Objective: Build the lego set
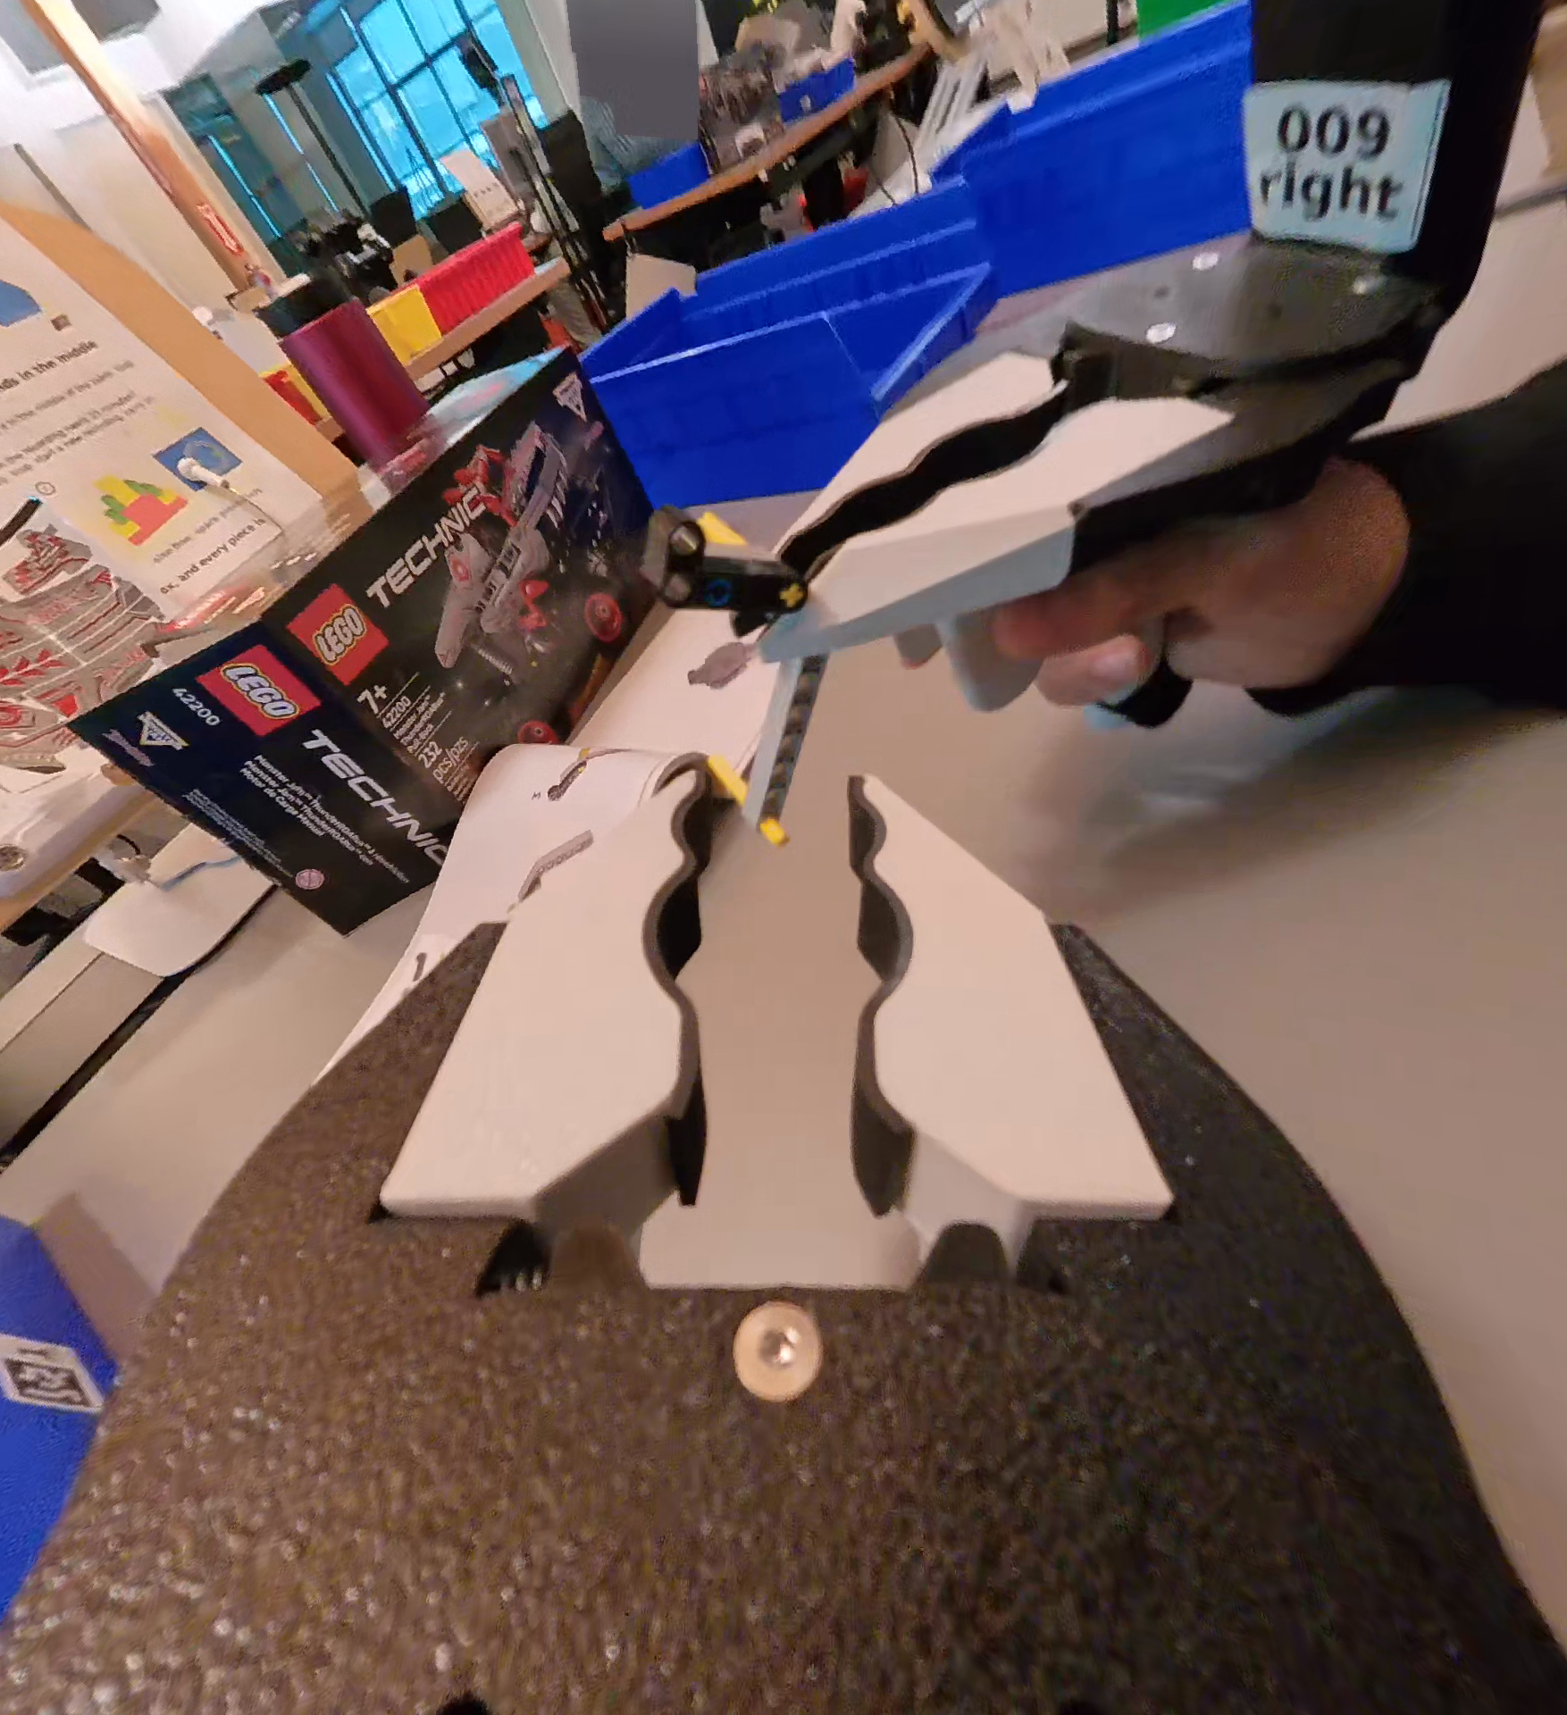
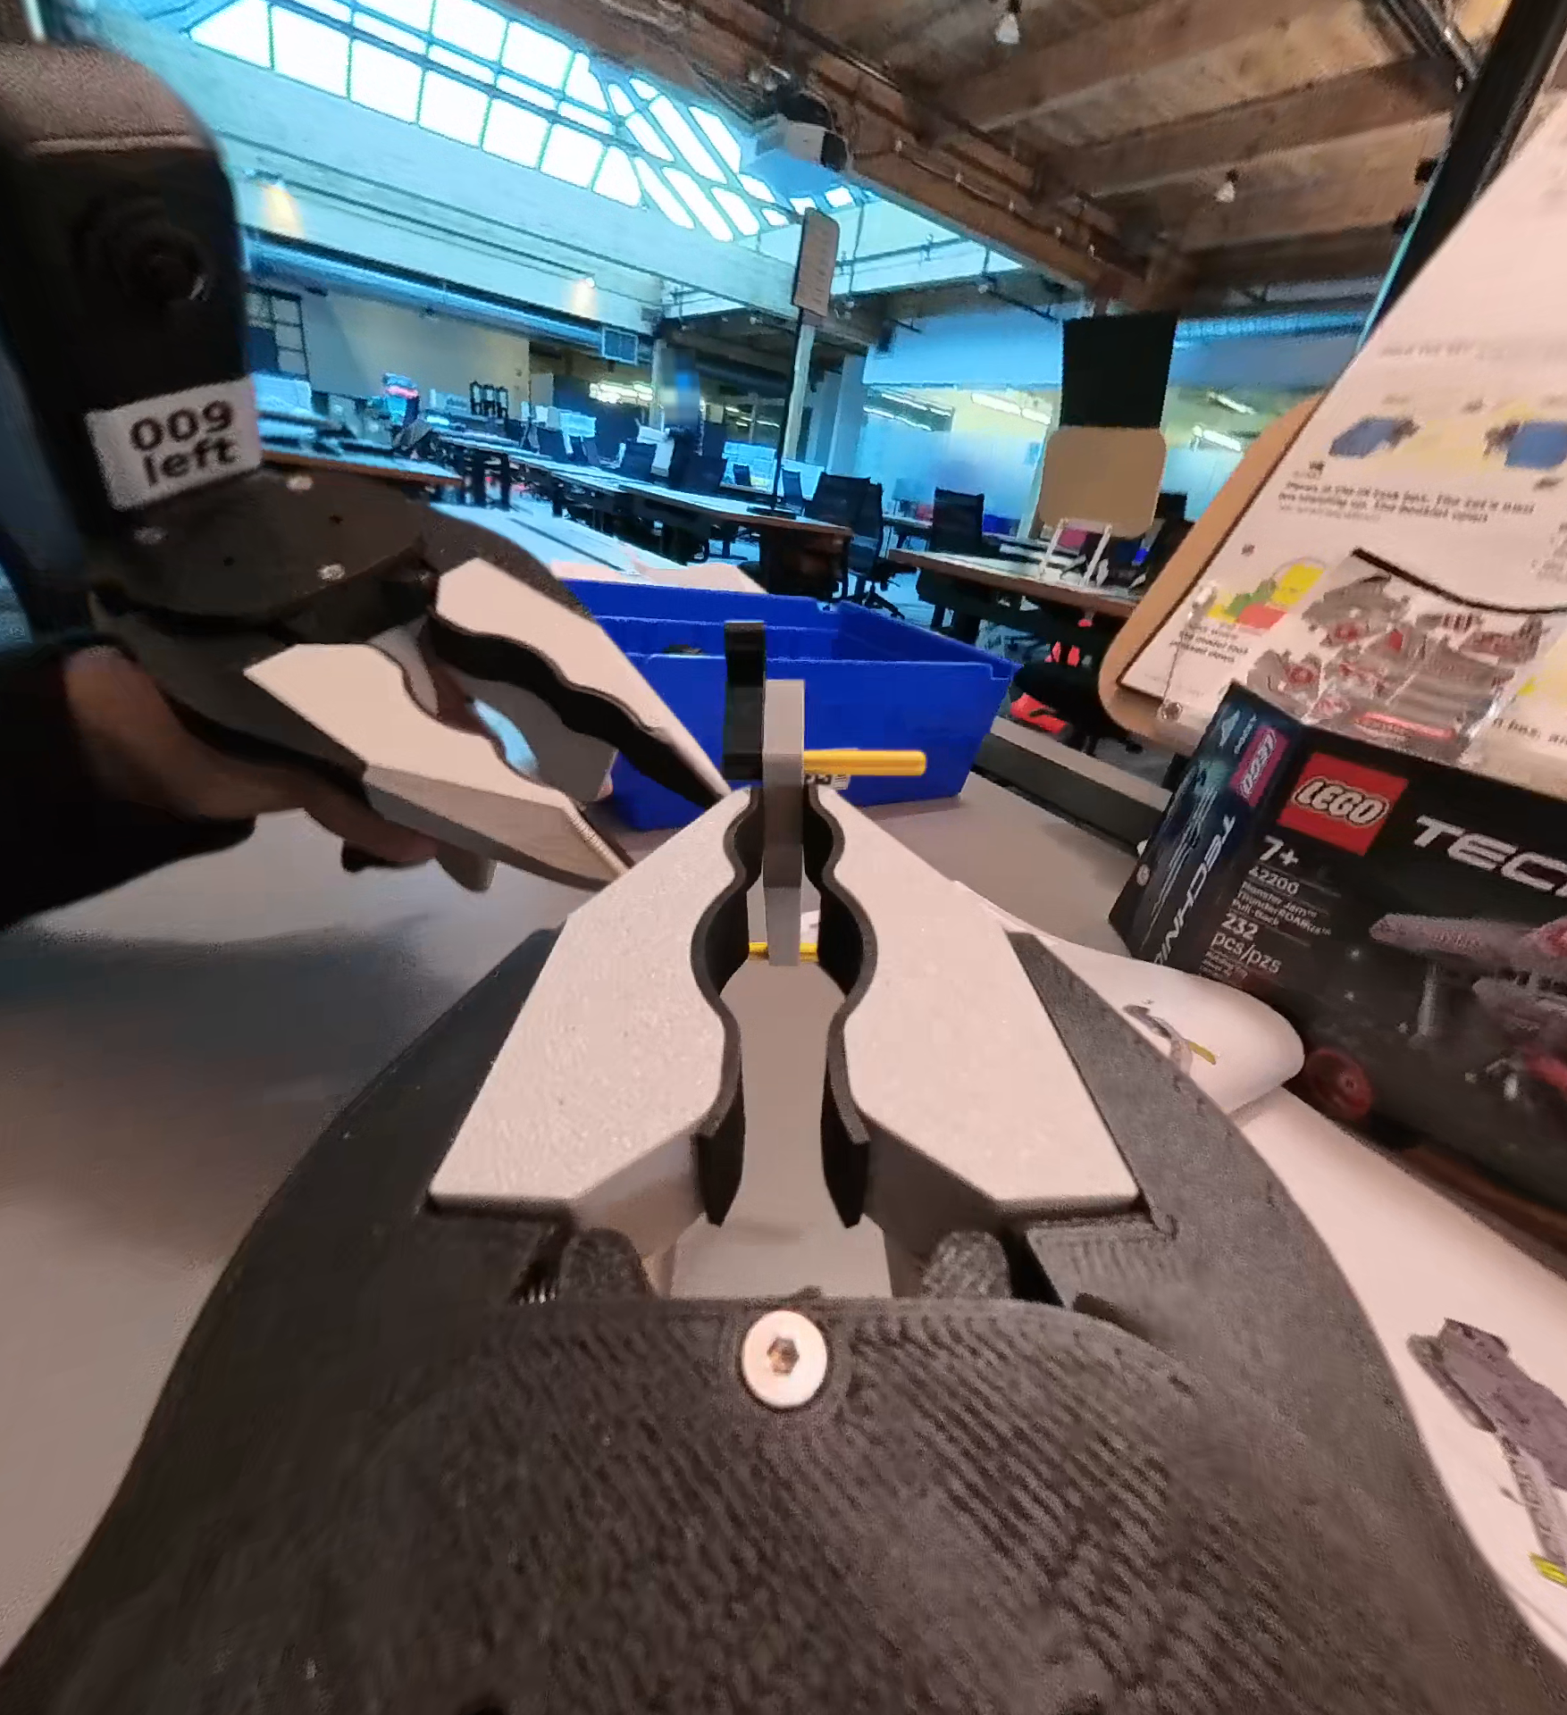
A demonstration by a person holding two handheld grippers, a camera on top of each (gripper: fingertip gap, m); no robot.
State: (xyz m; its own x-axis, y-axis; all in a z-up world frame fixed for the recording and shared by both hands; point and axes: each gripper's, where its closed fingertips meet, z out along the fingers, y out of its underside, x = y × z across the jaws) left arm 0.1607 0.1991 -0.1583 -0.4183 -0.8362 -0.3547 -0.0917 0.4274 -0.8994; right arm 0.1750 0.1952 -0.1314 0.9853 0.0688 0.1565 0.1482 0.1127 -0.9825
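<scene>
Meanwhile, right hand-held gripper (image 2: 784, 835) pinches one grey beam (image 2: 784, 835) bearing two yellow axles (image 2: 863, 763); left hand-held gripper (image 1: 775, 807) gapes empty.

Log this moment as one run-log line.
left tongs: open, empty | right tongs: shut on grey beam assembly with black piece, yellow axles | held above table | lego box: left of the left tongs

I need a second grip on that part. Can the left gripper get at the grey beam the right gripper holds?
Probably yes: the left gripper is open, and the grey beam hangs just ahead, unobstructed.
</scene>
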